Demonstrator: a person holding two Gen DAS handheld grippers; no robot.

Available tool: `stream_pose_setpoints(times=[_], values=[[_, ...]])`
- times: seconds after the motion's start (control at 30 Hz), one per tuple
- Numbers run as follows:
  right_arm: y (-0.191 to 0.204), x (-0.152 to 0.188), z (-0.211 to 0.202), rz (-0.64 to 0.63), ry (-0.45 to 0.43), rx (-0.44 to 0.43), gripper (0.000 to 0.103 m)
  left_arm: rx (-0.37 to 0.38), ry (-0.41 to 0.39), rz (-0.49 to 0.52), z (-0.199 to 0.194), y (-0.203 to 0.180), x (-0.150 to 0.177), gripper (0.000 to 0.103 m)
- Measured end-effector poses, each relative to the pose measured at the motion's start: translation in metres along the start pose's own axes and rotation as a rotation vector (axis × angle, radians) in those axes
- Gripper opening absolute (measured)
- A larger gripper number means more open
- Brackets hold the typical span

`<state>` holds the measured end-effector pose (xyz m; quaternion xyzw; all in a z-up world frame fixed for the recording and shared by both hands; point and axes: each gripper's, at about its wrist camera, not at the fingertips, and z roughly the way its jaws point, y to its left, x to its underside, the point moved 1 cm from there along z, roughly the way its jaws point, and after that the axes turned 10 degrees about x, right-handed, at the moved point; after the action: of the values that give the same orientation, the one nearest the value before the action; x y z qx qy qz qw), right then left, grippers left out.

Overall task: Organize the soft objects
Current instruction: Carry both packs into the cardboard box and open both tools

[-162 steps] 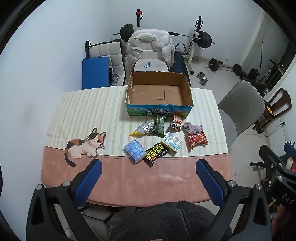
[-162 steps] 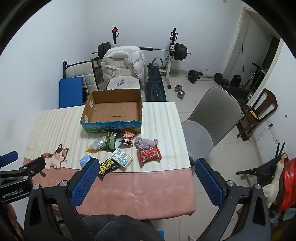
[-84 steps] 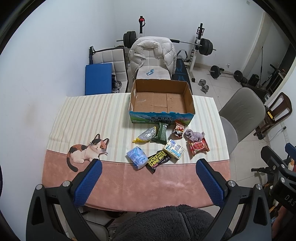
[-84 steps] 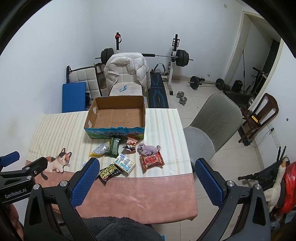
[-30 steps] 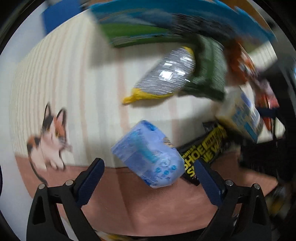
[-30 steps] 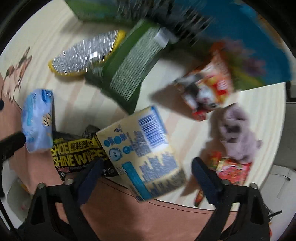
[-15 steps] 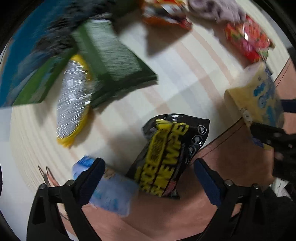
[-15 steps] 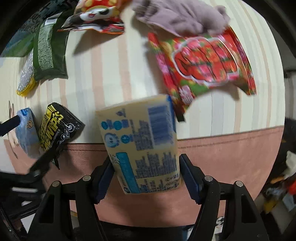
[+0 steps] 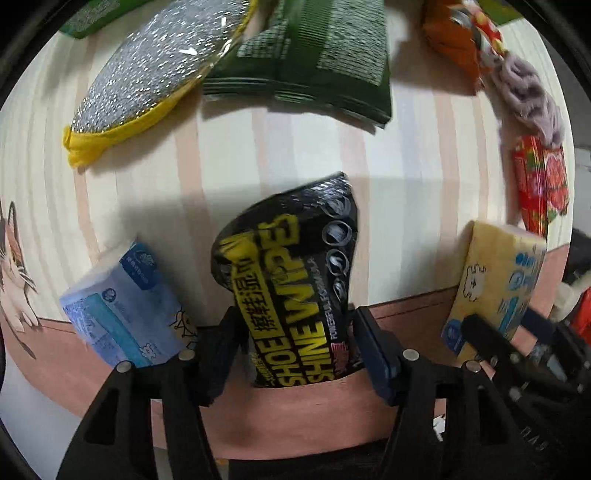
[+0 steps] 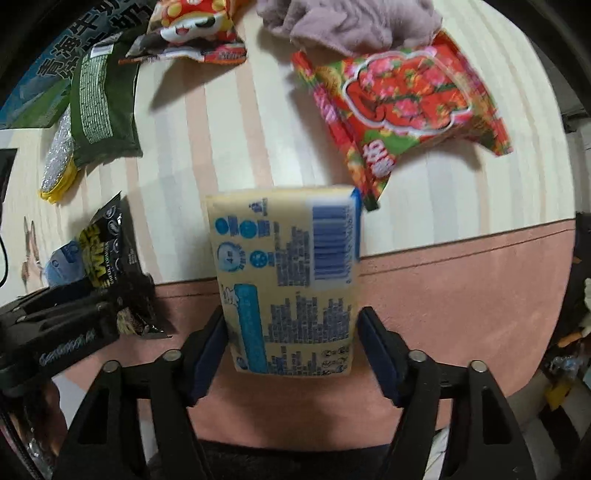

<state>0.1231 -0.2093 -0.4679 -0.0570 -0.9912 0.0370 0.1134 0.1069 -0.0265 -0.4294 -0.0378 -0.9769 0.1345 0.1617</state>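
My left gripper [image 9: 295, 343] is shut on the black and yellow shoe wipes pack [image 9: 295, 291], held just above the striped tablecloth [image 9: 229, 155]. My right gripper [image 10: 291, 343] is shut on the yellow tissue pack [image 10: 288, 273], lifted near the table's front edge; it also shows at the right of the left wrist view [image 9: 495, 284]. A blue tissue pack [image 9: 125, 306] lies left of the wipes. A silver and yellow scrubber [image 9: 155, 70], a green packet [image 9: 321, 55], a purple cloth [image 10: 347, 22] and a red snack bag [image 10: 402, 99] lie farther back.
The cardboard box's printed blue-green wall [image 10: 44, 74] stands at the back left. An orange cartoon snack bag [image 10: 195, 29] lies in front of it. A cat picture [image 9: 14, 266] is printed on the cloth at the left. The pink cloth border [image 10: 461, 288] hangs over the front edge.
Both grippers came down from high above the table. The left has closed on the shoe wipes pack. The right keeps hold of the yellow tissue pack and has lifted it.
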Motion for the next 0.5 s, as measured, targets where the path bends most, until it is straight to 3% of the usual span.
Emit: stream_pose_setpoints(times=[0.1, 0.13, 0.17, 0.2, 0.23, 0.3, 0.5], values=[[0.003, -0.003, 0.005, 0.021, -0.005, 0.014, 0.078, -0.008, -0.029, 0.001, 0.001, -0.009, 0.002, 0.057], [0.004, -0.006, 0.004, 0.028, -0.007, 0.019, 0.078, -0.016, -0.047, -0.001, 0.004, -0.01, 0.008, 0.048], [0.006, -0.006, 0.007, 0.032, -0.01, 0.03, 0.075, -0.018, -0.06, 0.001, 0.01, -0.013, 0.01, 0.045], [0.009, -0.006, 0.011, 0.032, -0.01, 0.051, 0.066, -0.02, -0.075, -0.001, 0.004, -0.013, 0.011, 0.043], [0.012, -0.006, 0.013, 0.032, -0.01, 0.069, 0.066, -0.03, -0.088, 0.0, -0.004, -0.011, -0.002, 0.042], [0.019, -0.004, 0.012, 0.035, -0.026, 0.08, 0.065, -0.048, -0.133, 0.014, -0.013, -0.016, 0.01, 0.042], [0.018, 0.025, -0.035, 0.032, -0.104, -0.026, 0.065, 0.035, -0.27, 0.063, -0.077, -0.038, 0.05, 0.042]])
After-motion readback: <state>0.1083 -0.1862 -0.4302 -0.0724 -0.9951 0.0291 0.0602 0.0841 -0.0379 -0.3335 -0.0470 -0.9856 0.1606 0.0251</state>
